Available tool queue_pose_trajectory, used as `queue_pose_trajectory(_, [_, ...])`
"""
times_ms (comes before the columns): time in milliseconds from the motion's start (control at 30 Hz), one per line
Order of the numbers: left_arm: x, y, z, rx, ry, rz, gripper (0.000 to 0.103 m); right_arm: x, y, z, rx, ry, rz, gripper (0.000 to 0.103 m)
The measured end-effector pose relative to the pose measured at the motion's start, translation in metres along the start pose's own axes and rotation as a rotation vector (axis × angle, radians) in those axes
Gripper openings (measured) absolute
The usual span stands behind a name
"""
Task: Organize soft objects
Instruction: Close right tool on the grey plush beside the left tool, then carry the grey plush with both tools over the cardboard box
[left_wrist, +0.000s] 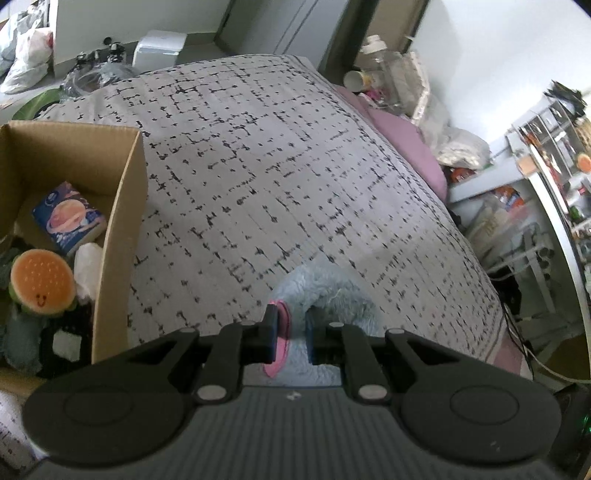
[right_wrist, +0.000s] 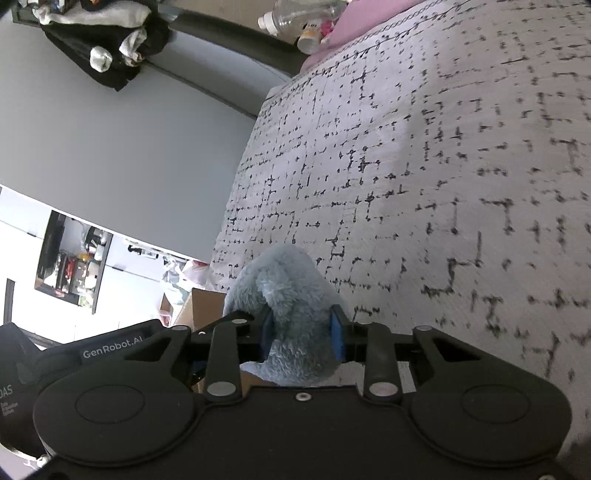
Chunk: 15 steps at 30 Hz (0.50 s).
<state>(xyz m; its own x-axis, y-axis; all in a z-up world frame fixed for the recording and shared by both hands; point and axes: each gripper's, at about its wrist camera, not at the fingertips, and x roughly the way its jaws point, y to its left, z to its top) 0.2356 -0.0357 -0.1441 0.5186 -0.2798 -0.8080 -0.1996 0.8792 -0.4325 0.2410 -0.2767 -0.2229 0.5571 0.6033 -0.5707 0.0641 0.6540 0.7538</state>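
Patterned bedspread (left_wrist: 258, 166); left gripper (left_wrist: 291, 338) and right gripper (right_wrist: 302, 338) both pinch blue plush toy (right_wrist: 291, 295), probably sharing its floppy bulk toward cardboard box (left_wrist: 118, 229).

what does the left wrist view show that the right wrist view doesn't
Only the left wrist view shows inside the cardboard box: a burger plush and a blue packet. It also shows the left gripper shut on the blue plush at a pink part, and shelves at right.

Only the right wrist view shows the right gripper shut on the plush, a grey wall and dark clothes up top.

Both show the blue plush and the patterned bedspread.
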Motion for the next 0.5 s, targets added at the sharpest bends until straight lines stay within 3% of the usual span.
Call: queue_pose_trajectory(500, [-0.056,-0.002,-0.024,0.041,-0.046,-0.048,0.014,-0.039,0.029,-0.023,-0.054,-0.054,0.017,0.03])
